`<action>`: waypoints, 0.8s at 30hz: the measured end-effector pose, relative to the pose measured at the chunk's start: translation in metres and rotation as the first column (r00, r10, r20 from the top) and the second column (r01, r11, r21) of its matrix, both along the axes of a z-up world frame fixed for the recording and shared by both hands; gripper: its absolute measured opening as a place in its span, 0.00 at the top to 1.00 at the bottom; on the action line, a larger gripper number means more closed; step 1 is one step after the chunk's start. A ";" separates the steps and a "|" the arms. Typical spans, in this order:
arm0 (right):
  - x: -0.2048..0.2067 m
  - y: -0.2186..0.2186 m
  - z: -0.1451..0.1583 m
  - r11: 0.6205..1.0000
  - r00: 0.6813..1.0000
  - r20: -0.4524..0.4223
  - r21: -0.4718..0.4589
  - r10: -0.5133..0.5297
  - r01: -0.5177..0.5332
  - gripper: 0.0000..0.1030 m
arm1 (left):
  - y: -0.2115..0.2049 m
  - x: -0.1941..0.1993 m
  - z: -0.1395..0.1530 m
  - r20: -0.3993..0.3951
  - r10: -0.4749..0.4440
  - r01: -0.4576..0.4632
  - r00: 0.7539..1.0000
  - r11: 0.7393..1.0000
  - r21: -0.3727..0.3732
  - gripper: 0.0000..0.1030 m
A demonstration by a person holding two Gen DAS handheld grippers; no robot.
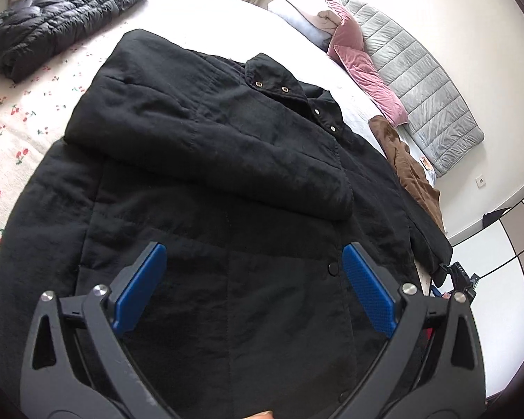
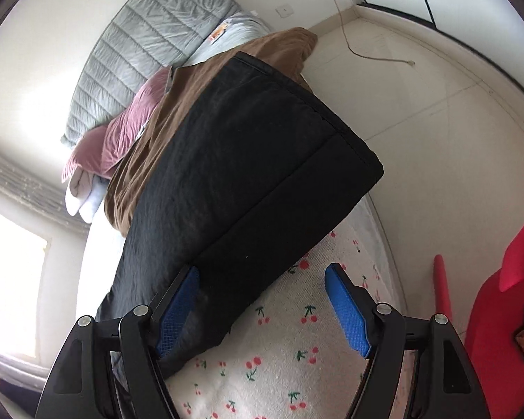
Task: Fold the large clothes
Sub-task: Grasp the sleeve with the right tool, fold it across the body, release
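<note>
A black jacket (image 1: 227,174) lies face up on the cherry-print bed sheet (image 1: 17,122), snaps down its front and one sleeve (image 1: 209,146) folded across the chest. My left gripper (image 1: 255,248) hovers over the jacket's lower front, open wide, with nothing between its blue pads (image 1: 139,286). In the right wrist view the other black sleeve (image 2: 244,160) stretches out toward the bed's edge. My right gripper (image 2: 262,269) stands open over its near end. The sleeve's edge runs between the fingers beside the left pad (image 2: 178,310), and bare sheet (image 2: 279,366) lies under the right one.
A dark quilted down jacket (image 1: 63,10) lies at the far left of the bed. Pale folded clothes (image 1: 304,10), a pink velvet garment (image 1: 363,70), a brown garment (image 1: 412,174) and a grey quilted pad (image 1: 419,80) line the far side. Something red (image 2: 506,279) stands beside the bed, and a cord (image 2: 366,52) lies on the floor.
</note>
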State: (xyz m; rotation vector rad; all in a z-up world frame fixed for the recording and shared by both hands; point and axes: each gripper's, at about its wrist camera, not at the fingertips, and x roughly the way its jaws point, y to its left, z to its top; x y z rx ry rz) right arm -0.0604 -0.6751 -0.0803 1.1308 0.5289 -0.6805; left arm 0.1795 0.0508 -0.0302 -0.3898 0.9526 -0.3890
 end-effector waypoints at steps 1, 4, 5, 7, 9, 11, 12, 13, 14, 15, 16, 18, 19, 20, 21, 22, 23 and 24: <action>0.001 -0.003 -0.005 1.000 1.000 0.021 0.024 -0.019 0.019 0.25 | 0.001 -0.001 0.002 0.018 0.004 -0.004 1.000 1.000 0.009 0.02; 0.005 -0.008 -0.003 0.999 0.999 0.029 -0.013 -0.043 0.044 0.26 | 0.003 -0.001 0.004 0.061 0.017 -0.017 0.998 1.000 0.001 0.02; 0.006 -0.009 -0.001 0.998 0.998 0.025 -0.029 -0.051 0.052 0.27 | 0.003 0.000 0.003 0.065 0.022 -0.022 0.998 1.000 -0.002 0.02; 0.007 -0.008 0.005 0.995 0.997 0.026 -0.070 -0.066 0.067 0.37 | 0.003 0.001 0.001 0.064 0.027 -0.026 0.998 1.000 -0.012 0.02; 0.005 -0.003 0.017 0.985 0.994 0.011 -0.136 -0.107 0.107 0.65 | 0.004 0.003 0.001 0.062 0.028 -0.027 0.998 1.000 -0.014 0.02; 0.002 0.000 0.029 0.977 0.992 0.001 -0.172 -0.127 0.125 0.86 | 0.006 0.002 0.001 0.068 0.033 -0.032 0.997 0.999 -0.024 0.02; 0.001 0.001 0.037 0.974 0.992 0.010 -0.190 -0.123 0.123 0.90 | 0.008 0.002 0.001 0.072 0.038 -0.036 0.997 0.999 -0.027 0.02; 0.001 0.002 0.048 0.969 0.993 0.020 -0.217 -0.113 0.115 0.92 | 0.010 0.002 0.002 0.075 0.046 -0.044 0.996 0.999 -0.030 0.02; 0.002 0.004 0.059 0.966 0.995 0.026 -0.242 -0.091 0.095 0.93 | 0.011 0.002 0.003 0.080 0.052 -0.050 0.995 0.998 -0.037 0.02; 0.005 0.006 0.072 0.960 0.997 0.029 -0.271 -0.067 0.072 0.94 | 0.013 0.001 0.004 0.088 0.058 -0.054 0.994 0.998 -0.045 0.02; 0.007 0.009 0.086 0.952 0.999 0.029 -0.304 -0.041 0.047 0.94 | 0.015 0.001 0.005 0.094 0.064 -0.060 0.993 0.997 -0.047 0.02; 0.013 0.017 0.113 0.936 0.999 0.039 -0.353 0.012 0.002 0.95 | 0.017 0.002 0.006 0.097 0.069 -0.065 0.993 0.997 -0.043 0.02; 0.017 0.023 0.128 0.926 0.998 0.050 -0.376 0.038 -0.016 0.95 | 0.018 0.003 0.006 0.096 0.069 -0.065 0.993 0.997 -0.044 0.02; 0.020 0.031 0.144 0.916 0.996 0.065 -0.400 0.064 -0.032 0.95 | 0.018 0.003 0.006 0.095 0.069 -0.065 0.993 0.997 -0.043 0.02; 0.026 0.038 0.158 0.904 0.993 0.077 -0.424 0.089 -0.048 0.95 | 0.019 0.004 0.006 0.095 0.071 -0.068 0.993 0.997 -0.039 0.03; 0.031 0.048 0.173 0.890 0.989 0.088 -0.452 0.119 -0.067 0.95 | 0.019 0.004 0.006 0.094 0.071 -0.068 0.993 0.997 -0.034 0.02; 0.038 0.058 0.188 0.874 0.984 0.097 -0.478 0.152 -0.088 0.95 | 0.019 0.005 0.006 0.094 0.071 -0.069 0.993 0.997 -0.030 0.02; 0.045 0.071 0.202 0.858 0.976 0.108 -0.502 0.191 -0.112 0.95 | 0.019 0.005 0.007 0.096 0.073 -0.070 0.993 0.997 -0.029 0.02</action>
